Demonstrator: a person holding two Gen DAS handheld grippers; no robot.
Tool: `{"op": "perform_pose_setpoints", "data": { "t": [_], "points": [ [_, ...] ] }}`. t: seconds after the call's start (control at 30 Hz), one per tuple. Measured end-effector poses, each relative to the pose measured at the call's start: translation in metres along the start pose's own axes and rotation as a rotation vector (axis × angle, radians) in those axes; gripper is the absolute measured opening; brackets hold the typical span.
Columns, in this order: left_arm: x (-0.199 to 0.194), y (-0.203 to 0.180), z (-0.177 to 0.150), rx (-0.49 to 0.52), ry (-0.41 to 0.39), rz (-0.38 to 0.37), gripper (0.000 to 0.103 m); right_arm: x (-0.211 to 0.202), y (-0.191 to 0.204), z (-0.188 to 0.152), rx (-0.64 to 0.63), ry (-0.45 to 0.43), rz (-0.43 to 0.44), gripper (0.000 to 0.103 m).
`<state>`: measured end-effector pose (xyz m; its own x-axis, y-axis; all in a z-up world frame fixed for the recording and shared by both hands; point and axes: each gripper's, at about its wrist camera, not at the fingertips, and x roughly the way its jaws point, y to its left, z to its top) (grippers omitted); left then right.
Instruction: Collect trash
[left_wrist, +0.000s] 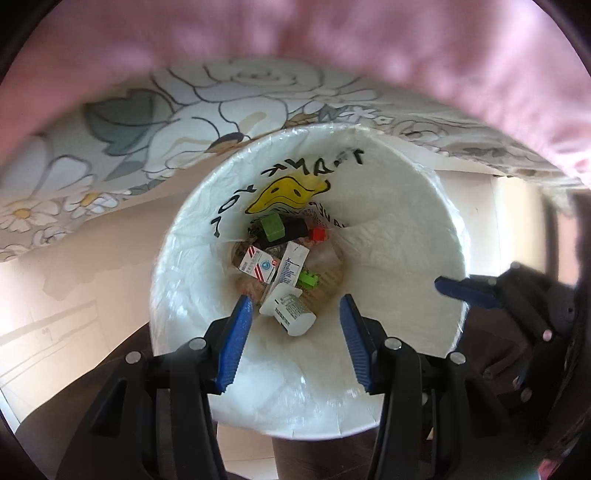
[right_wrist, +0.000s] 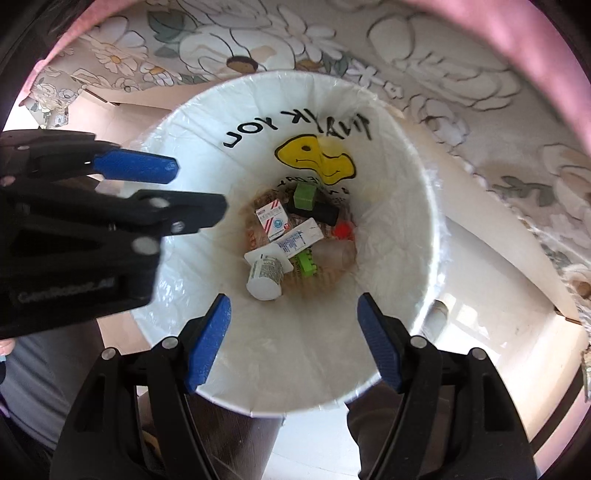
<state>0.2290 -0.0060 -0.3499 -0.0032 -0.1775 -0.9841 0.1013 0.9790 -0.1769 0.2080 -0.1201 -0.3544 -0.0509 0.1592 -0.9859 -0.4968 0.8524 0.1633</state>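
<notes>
Bin (left_wrist: 406, 236): white, round, lined with a white plastic bag printed with black lettering and a yellow smiley face (left_wrist: 286, 197); seen from straight above in both wrist views; standing beside a floral-print cloth (left_wrist: 147, 122) with pink fabric (left_wrist: 332, 44) past it.

Contents, all resting at the bottom of the bin:
- white bottle (left_wrist: 290, 314), printed label, lying on its side, nearest the lower edge of the heap;
- red-and-white carton (left_wrist: 258, 266), flat, beside a white-and-blue carton (left_wrist: 293, 264), the two touching;
- green block (left_wrist: 273, 227), lying on a dark bottle-shaped item (left_wrist: 291, 230);
- small red piece (left_wrist: 319, 234), just beside the dark item;
- bright green studded piece (left_wrist: 308, 278), partly under the white-and-blue carton;
- brownish material beneath, too blurred to identify.

Left gripper (left_wrist: 295, 306): blue pads, black frame, pointing down over the bin mouth; jaws partly apart, nothing gripped; white bottle visible far below through the gap, not touched.

Right gripper (right_wrist: 293, 306): same build, pointing down over the bin mouth; jaws spread wider than the left, nothing gripped; also visible at the right edge of the left wrist view, over the rim.

Both grippers close together above the bin, apart from the trash below.
</notes>
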Motion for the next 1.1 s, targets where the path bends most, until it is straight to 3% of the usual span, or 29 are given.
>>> {"op": "perform_pose_setpoints", "data": {
  "t": [0.17, 0.3, 0.43, 0.53, 0.8, 0.93, 1.1],
  "points": [
    [-0.044, -0.001, -0.017, 0.024, -0.075, -0.013, 0.052, -0.036, 0.006, -0.012, -0.045, -0.059, -0.029, 0.071],
    [-0.091, -0.008, -0.033, 0.063, -0.164, 0.020, 0.052, -0.072, 0.010, -0.023, -0.054, -0.118, -0.042, 0.071],
    [-0.140, -0.012, -0.052, 0.077, -0.262, 0.054, 0.064, -0.112, 0.015, -0.037, -0.070, -0.189, -0.049, 0.071],
    [-0.176, -0.014, -0.065, 0.080, -0.323, 0.059, 0.064, -0.139, 0.021, -0.047, -0.086, -0.241, -0.097, 0.071],
    [-0.256, -0.035, -0.102, 0.125, -0.487, 0.110, 0.071, -0.235, 0.033, -0.082, -0.019, -0.483, -0.173, 0.074],
    [-0.288, -0.048, -0.122, 0.151, -0.561, 0.129, 0.079, -0.274, 0.040, -0.100, 0.009, -0.586, -0.196, 0.076],
    [-0.318, -0.060, -0.145, 0.186, -0.617, 0.132, 0.080, -0.316, 0.049, -0.122, 0.028, -0.671, -0.252, 0.081]
  ]
}}
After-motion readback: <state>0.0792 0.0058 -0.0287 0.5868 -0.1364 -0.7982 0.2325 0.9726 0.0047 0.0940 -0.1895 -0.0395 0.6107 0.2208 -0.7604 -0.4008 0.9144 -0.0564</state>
